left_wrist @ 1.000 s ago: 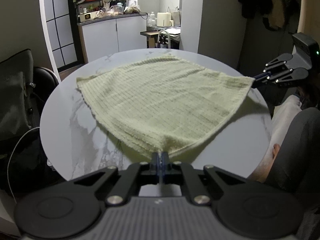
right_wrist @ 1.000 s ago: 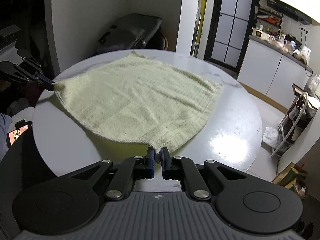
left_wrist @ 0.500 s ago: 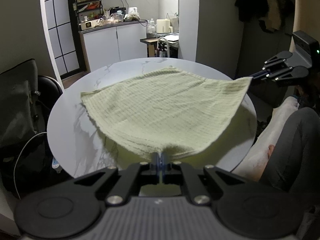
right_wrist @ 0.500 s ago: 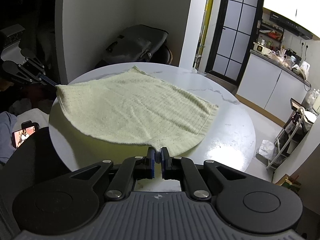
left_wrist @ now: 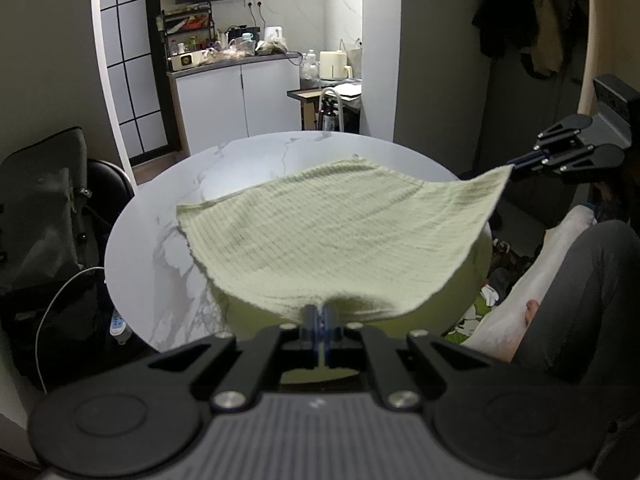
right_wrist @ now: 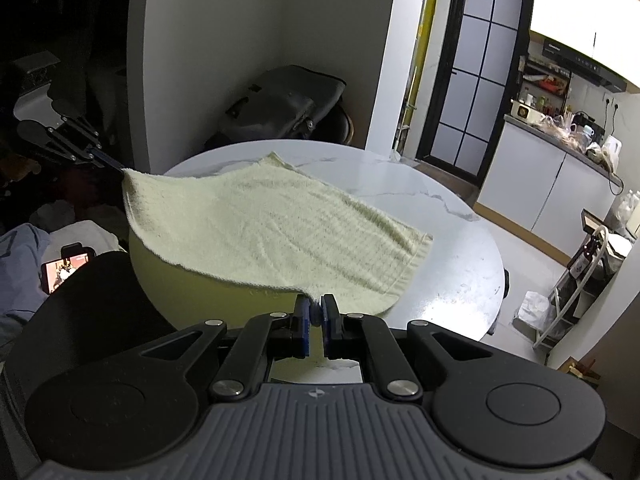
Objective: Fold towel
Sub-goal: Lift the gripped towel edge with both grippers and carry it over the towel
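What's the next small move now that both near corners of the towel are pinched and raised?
Probably carry both corners forward over the far edge. The left gripper and right gripper each clamp a near corner of the towel, whose near half hangs above the table while the far edge lies flat.

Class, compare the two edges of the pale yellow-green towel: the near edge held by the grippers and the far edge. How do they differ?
The near edge of the pale yellow-green towel hangs lifted off the round white marble table; the far edge lies flat on it. The near edge's corners are pinched by the left gripper and right gripper; the far edge's corners are free. The near edge sags between the grippers; the far edge runs straighter. Both share the same ribbed weave.
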Available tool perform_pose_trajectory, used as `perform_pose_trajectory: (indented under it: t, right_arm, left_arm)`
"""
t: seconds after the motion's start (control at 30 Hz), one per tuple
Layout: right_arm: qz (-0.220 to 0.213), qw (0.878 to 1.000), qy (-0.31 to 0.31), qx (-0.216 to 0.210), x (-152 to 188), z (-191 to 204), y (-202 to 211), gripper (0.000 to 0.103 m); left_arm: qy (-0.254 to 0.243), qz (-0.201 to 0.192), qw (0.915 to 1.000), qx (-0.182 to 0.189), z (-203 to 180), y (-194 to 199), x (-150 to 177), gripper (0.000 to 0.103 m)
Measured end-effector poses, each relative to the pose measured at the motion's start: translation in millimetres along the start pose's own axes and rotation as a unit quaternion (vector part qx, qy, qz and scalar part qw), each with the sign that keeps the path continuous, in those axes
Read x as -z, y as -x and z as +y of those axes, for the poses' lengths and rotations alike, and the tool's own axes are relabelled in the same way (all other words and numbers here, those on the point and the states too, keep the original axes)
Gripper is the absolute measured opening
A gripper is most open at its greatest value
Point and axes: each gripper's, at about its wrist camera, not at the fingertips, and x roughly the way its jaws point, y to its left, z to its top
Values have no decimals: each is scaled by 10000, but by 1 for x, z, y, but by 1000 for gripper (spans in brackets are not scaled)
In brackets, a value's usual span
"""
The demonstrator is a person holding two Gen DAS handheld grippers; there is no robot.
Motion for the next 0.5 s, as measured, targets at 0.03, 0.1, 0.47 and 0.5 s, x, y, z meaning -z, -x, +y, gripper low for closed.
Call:
perform_pose_trajectory:
  t: [0.03,0.1,0.47,0.5]
  right_arm:
    - [-25,10000,-15,-29,-3,-3,1,7]
    - [-42,10000,15,-50,-6,-4,1,7]
    - [-70,10000,10,9,-14,-24,-16,7]
    - [-82,10000,-2,12,-14,-25,-17,7]
  left_arm:
    - [11,-4,10000,4,1,0,-2,2]
    - [15,4,10000,6,-1,0,-2,2]
    - [177,-14,9998,-47,25,-25,-18,2]
    - [178,-12,9998,-50,25,-26,-18,2]
